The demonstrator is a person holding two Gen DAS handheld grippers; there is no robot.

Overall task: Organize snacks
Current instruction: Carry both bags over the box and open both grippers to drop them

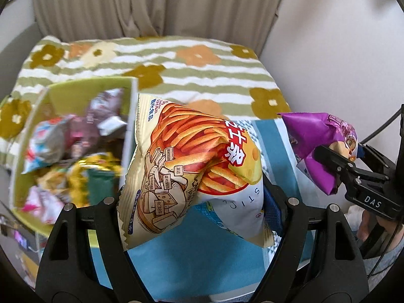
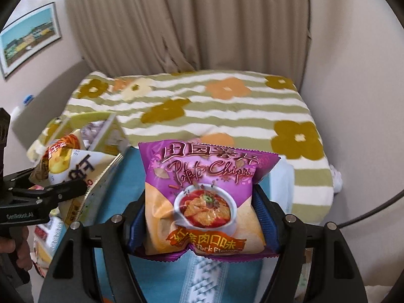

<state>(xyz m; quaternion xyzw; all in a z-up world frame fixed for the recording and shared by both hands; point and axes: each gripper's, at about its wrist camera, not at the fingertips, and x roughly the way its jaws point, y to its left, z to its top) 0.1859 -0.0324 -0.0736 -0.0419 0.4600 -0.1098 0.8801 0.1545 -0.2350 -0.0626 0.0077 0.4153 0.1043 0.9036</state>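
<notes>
My left gripper (image 1: 194, 199) is shut on a cream and orange cheese-stick snack bag (image 1: 192, 166) and holds it in the air beside a green box (image 1: 131, 116). The box holds several snack packets (image 1: 63, 146). My right gripper (image 2: 202, 217) is shut on a purple potato chips bag (image 2: 202, 197), held upright above a blue cloth (image 2: 118, 209). The right gripper with the purple bag (image 1: 320, 136) shows at the right of the left wrist view. The left gripper with the cheese-stick bag (image 2: 58, 161) shows at the left of the right wrist view, near the green box (image 2: 111, 131).
A bed with a green-striped flower blanket (image 1: 202, 75) lies behind. The blue cloth (image 1: 192, 260) lies below the bags. A beige curtain (image 2: 189, 25) hangs at the back. A framed picture (image 2: 30, 38) hangs on the left wall. A white wall (image 1: 341, 50) stands at the right.
</notes>
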